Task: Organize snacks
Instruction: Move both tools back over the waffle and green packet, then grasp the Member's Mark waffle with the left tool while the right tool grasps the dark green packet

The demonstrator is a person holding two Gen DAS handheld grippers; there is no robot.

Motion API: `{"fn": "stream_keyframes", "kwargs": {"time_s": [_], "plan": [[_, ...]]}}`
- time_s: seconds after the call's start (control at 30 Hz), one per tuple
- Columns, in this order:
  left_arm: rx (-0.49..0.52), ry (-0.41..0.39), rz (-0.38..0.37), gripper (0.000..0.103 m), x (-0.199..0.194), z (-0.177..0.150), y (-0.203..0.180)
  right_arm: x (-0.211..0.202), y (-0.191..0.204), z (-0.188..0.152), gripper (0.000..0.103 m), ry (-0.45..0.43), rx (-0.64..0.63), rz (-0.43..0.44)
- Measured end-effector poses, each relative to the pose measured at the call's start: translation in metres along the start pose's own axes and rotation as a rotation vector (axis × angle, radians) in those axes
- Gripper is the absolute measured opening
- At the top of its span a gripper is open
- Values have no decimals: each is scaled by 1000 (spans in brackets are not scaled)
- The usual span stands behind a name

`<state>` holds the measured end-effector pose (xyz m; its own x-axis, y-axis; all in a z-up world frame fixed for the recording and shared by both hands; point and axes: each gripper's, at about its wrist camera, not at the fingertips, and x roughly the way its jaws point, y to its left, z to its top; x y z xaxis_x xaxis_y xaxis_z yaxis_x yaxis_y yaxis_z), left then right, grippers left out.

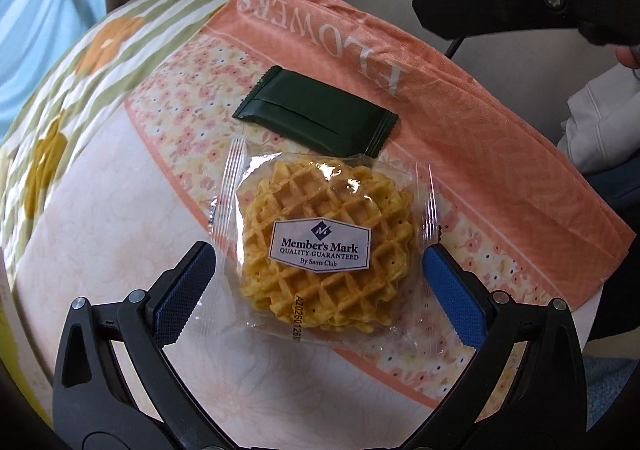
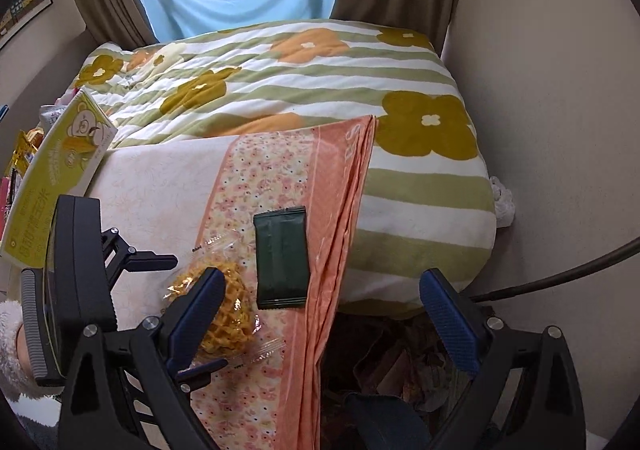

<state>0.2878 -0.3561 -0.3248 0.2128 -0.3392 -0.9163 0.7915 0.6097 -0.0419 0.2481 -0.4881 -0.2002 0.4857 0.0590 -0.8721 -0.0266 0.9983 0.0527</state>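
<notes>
A waffle in a clear "Member's Mark" wrapper (image 1: 324, 246) lies on a white table with an orange floral cloth (image 1: 500, 154). My left gripper (image 1: 320, 278) is open, its blue pads on either side of the waffle, not touching it. A dark green snack packet (image 1: 316, 118) lies just beyond the waffle. In the right wrist view the waffle (image 2: 224, 302) and green packet (image 2: 282, 258) lie left of centre. My right gripper (image 2: 320, 314) is open and empty, above the table's right edge. The left gripper (image 2: 160, 262) shows beside the waffle.
A yellow box with a bear picture (image 2: 52, 178) stands at the table's left, with more snack packs (image 2: 20, 154) behind it. A quilt with green stripes and flowers (image 2: 320, 90) lies beyond the table. Dark clutter on the floor (image 2: 400, 362) lies below the table's right edge.
</notes>
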Motion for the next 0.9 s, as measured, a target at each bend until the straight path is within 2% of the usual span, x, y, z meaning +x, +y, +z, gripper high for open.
{"fn": "stream_keyframes", "kwargs": {"time_s": [0.4, 0.57, 0.77, 0.9], "plan": [[-26, 3, -56, 102, 12, 2, 10, 14, 1, -2, 97, 23, -7, -11], [-31, 9, -54, 83, 8, 2, 26, 19, 4, 1, 97, 36, -15, -19], [-70, 10, -61, 79, 4, -1, 46, 26, 11, 7, 97, 45, -47, -22], [-130, 6, -56, 76, -1, -7, 62, 30, 20, 14, 97, 44, -76, -8]]}}
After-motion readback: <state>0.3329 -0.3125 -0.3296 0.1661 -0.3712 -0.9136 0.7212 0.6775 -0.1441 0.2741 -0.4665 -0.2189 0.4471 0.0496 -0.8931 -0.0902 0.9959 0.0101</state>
